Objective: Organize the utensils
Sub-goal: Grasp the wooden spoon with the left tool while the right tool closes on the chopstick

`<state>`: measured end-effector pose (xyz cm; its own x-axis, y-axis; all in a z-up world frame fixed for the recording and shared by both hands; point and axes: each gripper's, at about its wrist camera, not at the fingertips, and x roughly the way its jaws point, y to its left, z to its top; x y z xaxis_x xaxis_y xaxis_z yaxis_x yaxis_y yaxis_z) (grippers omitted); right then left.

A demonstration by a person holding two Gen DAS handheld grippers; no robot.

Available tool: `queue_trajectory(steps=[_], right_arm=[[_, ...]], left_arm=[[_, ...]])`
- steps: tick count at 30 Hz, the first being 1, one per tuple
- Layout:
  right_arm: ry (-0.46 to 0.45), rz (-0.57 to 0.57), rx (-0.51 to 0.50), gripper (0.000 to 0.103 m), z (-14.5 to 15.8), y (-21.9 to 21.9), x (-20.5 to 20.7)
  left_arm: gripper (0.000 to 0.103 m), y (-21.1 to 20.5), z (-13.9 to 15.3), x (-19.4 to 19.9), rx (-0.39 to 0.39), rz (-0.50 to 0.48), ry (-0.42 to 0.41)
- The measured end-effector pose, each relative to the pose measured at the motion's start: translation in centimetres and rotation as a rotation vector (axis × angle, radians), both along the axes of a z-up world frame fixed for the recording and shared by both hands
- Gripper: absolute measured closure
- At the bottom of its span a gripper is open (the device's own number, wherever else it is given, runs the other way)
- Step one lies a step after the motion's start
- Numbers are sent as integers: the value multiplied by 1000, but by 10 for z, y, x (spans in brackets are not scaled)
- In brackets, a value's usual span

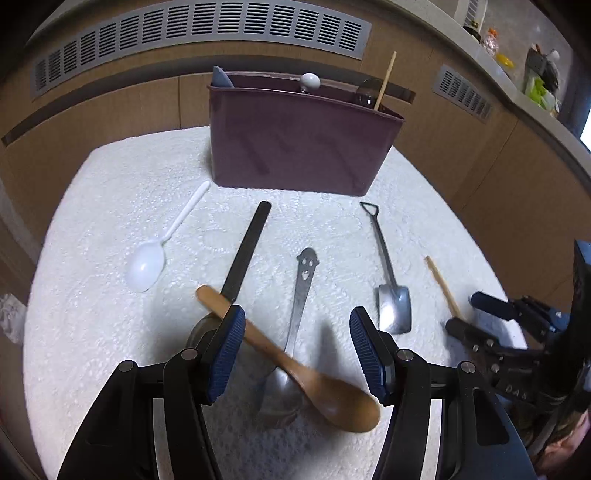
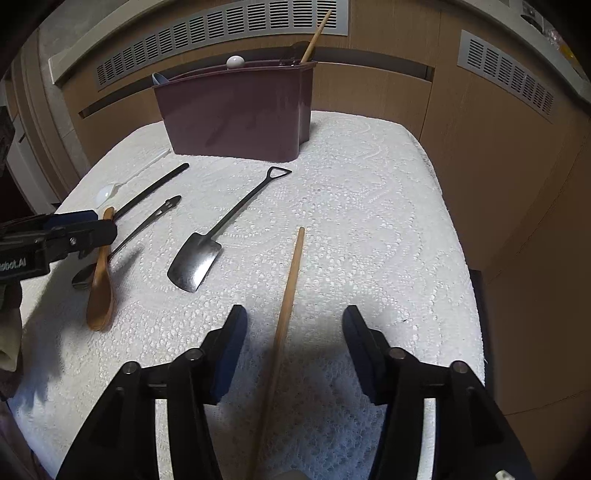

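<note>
My left gripper [image 1: 297, 323] is open above a wooden spoon [image 1: 295, 365] that lies across a steel spoon with a face-cut handle [image 1: 301, 291] and a black-handled utensil [image 1: 245, 251]. A white plastic spoon [image 1: 155, 254] lies left, a shovel-shaped steel spoon [image 1: 391, 288] right. My right gripper [image 2: 293, 321] is open over a wooden stick [image 2: 286, 306] lying between its fingers. The maroon utensil holder [image 1: 295, 144] stands at the back, also in the right wrist view [image 2: 236, 110], and holds a few utensils.
Everything lies on a white textured cloth [image 2: 369, 206] over a small table. Wooden panels with vent grilles [image 1: 199, 33] stand behind. The right gripper shows at the right edge of the left wrist view [image 1: 517, 332]; the left gripper shows at the left of the right wrist view [image 2: 55, 240].
</note>
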<state>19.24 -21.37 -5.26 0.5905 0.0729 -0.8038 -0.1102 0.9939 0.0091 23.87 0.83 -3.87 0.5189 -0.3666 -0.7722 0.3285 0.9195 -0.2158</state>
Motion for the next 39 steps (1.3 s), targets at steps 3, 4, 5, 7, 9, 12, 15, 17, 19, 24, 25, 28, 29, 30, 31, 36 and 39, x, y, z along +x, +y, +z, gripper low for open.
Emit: queue_trajectory(steps=[3,4,5,7,9,12,15,17,19,24,25,28,29,30,31,36,39], right_arm=[[-2,-8,5,39,0,-2,0],[0,-7,4,39,0,-1,1],[1,-6,0,38,-1,-1,1],[7,-1,-3,35,-2,0,1],[7,-2,1,32,-2,0,1],[5,-6,14,27,-1,-3,2],[13,1,17,27,-3,-2,4],[9,3,13,27,-2,-1,3],[5,4,9,27,-2,-1,3],[1,-3,2,27,-1,-1,2],[-5,-3,-2,27,0,0,2],[-25,8,-35,27,2,5,-2],[-30,12,-48,27,3,6,-3],[-37,18,-66,27,4,8,-4],[-43,24,-81,27,4,11,-5],[-60,51,-146,18,8,13,-12],[-62,48,-181,7,10,6,-16]], left_arm=[[44,-4,-1,13,-54,-44,23],[44,-7,-2,19,-61,-61,38],[44,-8,-5,25,-66,-76,57],[44,-7,-12,33,-56,-84,95],[45,1,-17,33,-21,-72,124],[45,19,-14,18,-5,-72,130],[45,37,-17,-4,-12,-67,184],[45,45,-18,-20,-5,-72,188],[44,48,-17,-36,17,-93,199],[44,38,-4,-59,69,-129,145],[44,35,1,-58,74,-130,113],[44,25,9,-41,113,-92,33],[44,22,10,-33,130,-86,23],[45,18,7,-23,143,-86,25],[45,15,4,-14,140,-88,39],[55,3,-13,18,167,-78,97],[55,-3,-19,28,160,-65,105]])
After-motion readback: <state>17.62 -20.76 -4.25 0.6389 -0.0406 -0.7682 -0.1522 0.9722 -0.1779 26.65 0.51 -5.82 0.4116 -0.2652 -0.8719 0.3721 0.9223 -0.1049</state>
